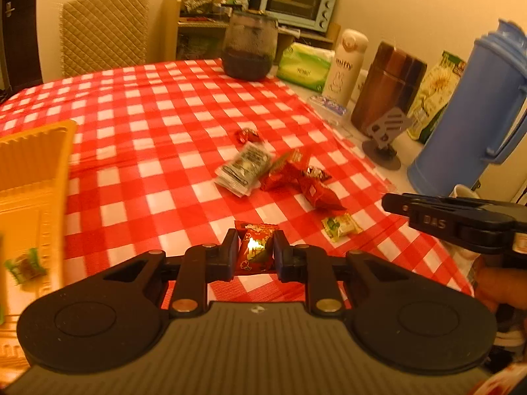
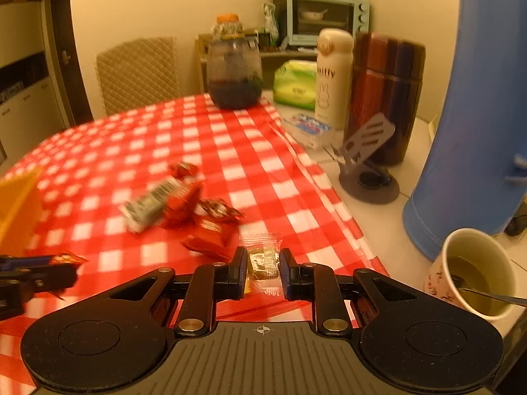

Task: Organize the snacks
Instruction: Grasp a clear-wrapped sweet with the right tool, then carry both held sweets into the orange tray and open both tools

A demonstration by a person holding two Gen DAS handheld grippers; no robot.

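Mid-pickup: left gripper [image 1: 255, 251] clamped on a red foil-wrapped candy [image 1: 256, 247]; right gripper [image 2: 263, 273] clamped on a clear-wrapped, seemingly yellowish sweet [image 2: 263, 263]; next, carrying both left to the yellow plastic tray [image 1: 31, 164].

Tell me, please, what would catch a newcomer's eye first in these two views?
The red checked tablecloth fills both views, with loose snack packets heaped mid-table. Each gripper is shut on a sweet: the left gripper on a red candy, the right gripper on a clear-wrapped candy.
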